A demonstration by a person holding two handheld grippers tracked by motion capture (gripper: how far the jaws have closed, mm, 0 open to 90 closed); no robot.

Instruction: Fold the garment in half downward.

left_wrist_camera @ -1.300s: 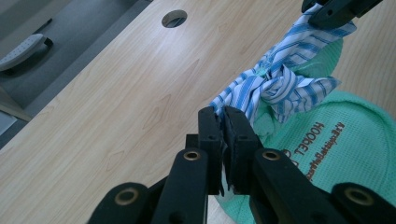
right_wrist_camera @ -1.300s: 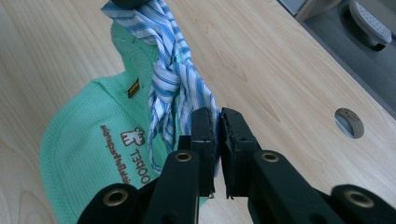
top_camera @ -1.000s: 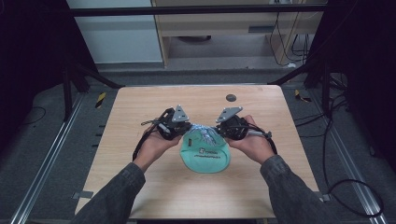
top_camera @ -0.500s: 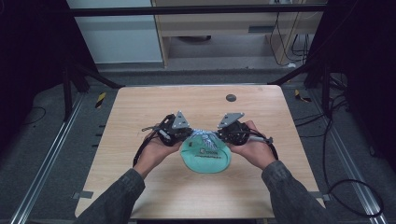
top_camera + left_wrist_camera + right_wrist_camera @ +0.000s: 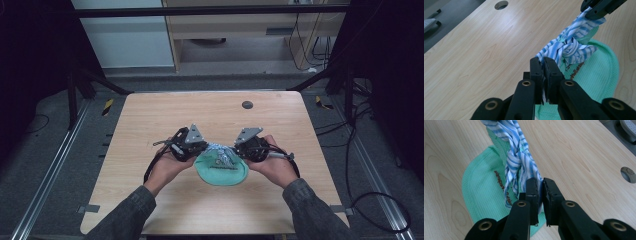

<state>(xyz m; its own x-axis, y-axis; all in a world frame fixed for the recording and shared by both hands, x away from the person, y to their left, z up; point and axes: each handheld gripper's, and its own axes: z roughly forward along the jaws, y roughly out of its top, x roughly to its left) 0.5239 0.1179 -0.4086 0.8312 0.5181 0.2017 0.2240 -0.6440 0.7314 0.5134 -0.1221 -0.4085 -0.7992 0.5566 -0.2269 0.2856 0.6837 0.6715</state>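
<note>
High view: the left claw (image 5: 204, 148) and right claw (image 5: 235, 150) flank a green mesh pouch (image 5: 221, 171) on the tabletop (image 5: 150, 125).

Left gripper view: left claw (image 5: 544, 65) clenched on the striped cloth (image 5: 569, 45) above the pouch (image 5: 596, 77).

Right gripper view: right claw (image 5: 539, 186) clenched on the cloth's other end (image 5: 517, 157).
</note>
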